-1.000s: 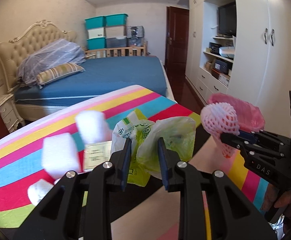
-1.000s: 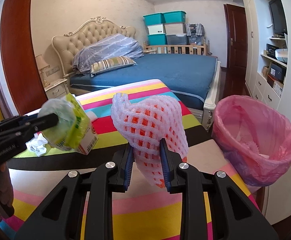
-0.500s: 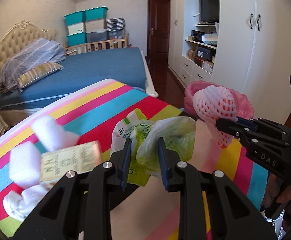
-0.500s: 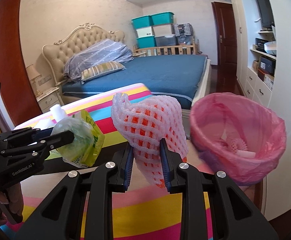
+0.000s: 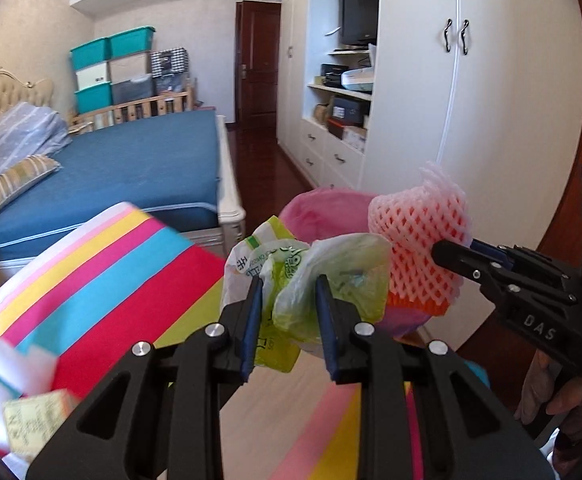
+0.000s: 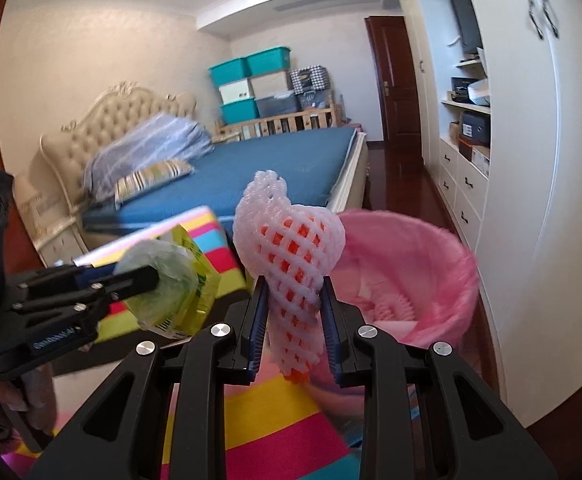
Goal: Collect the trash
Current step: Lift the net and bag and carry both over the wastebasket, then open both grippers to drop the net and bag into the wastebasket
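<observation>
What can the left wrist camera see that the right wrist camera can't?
Only the left wrist view shows the white foam pieces and paper slip lying on the striped cloth.

Only the right wrist view looks down into the pink-lined trash bin, with litter already inside.

Both show the left gripper shut on the green plastic wrapper, and the right gripper shut on the foam fruit net.
</observation>
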